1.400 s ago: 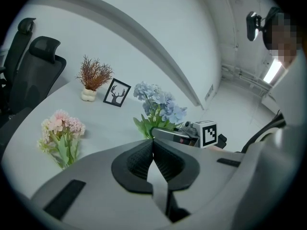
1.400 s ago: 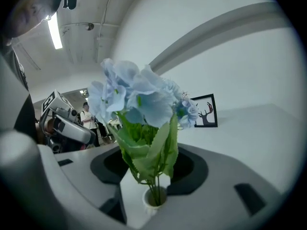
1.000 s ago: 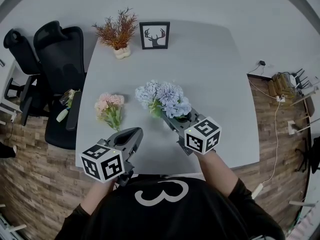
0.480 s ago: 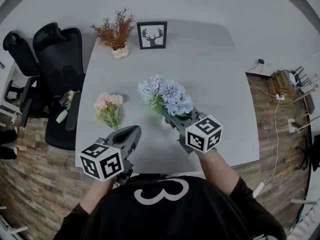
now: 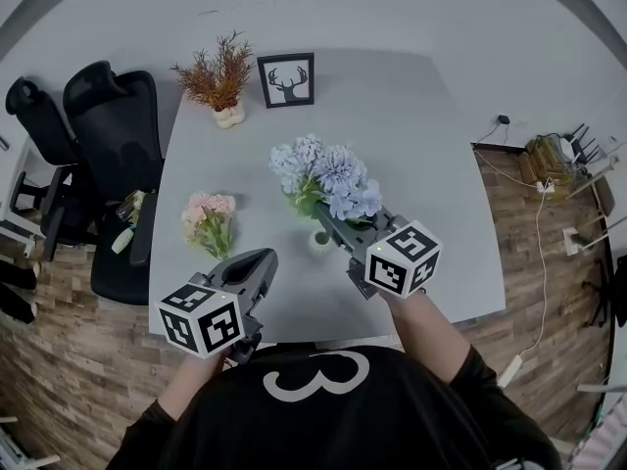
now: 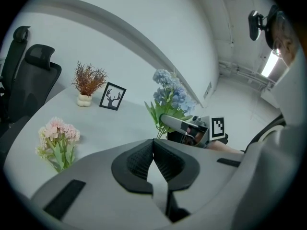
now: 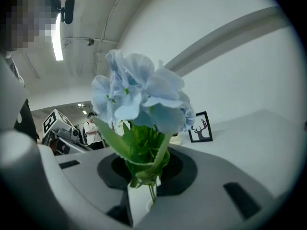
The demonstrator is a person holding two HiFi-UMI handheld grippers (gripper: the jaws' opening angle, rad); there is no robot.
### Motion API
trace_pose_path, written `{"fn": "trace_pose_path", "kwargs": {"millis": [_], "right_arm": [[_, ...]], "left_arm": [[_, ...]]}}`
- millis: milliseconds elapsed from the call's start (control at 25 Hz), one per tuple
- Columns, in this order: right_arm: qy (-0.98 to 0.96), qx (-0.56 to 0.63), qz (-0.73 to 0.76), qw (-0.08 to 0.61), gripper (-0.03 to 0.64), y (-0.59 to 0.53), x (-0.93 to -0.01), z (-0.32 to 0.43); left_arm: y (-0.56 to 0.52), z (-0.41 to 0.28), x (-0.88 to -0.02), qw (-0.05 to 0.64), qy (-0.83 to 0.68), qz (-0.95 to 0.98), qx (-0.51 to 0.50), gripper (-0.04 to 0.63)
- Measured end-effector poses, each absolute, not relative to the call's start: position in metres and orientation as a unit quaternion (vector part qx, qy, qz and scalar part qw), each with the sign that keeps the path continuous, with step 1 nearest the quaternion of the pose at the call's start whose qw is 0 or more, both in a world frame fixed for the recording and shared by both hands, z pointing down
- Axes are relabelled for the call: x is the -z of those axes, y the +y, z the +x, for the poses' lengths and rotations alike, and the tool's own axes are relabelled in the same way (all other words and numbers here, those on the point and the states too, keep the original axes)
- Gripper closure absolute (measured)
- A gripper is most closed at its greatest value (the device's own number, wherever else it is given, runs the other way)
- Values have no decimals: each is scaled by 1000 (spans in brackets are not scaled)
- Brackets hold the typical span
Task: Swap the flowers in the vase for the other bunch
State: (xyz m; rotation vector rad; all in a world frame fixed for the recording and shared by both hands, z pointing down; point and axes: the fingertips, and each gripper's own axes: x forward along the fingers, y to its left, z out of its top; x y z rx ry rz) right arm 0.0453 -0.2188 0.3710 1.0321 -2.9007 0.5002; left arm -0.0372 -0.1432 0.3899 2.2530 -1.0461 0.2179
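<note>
At the white vase [image 5: 320, 241], pale-blue leafy bunch [image 5: 328, 174] in right gripper's [image 5: 331, 221] just-tightened jaws; left gripper's [image 5: 266, 258] pressed together.

Deer pic [image 5: 286, 79] beside dried plant [image 5: 217, 71], far edge of table [image 5: 421, 164]; blk office chairs [image 5: 113, 116] at left.

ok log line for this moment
right gripper: jaws just closing, gripping blue flowers by stems at vase | left gripper: shut, empty | pink bunch: lying on table

Soft, even brightness; a ceiling strip lamp [image 7: 56, 38] glares, fisheye bending darkens every corner, and the tabletop [image 5: 421, 145] carries faint shadows.
</note>
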Motion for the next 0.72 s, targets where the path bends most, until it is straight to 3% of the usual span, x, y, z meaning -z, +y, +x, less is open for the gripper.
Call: {"fn": "trace_pose_path", "kwargs": {"millis": [720], "right_arm": [[-928, -60, 364, -58, 529, -198, -265, 91]], "left_arm": [[-137, -7, -359, 281, -378, 879, -71, 583]]}}
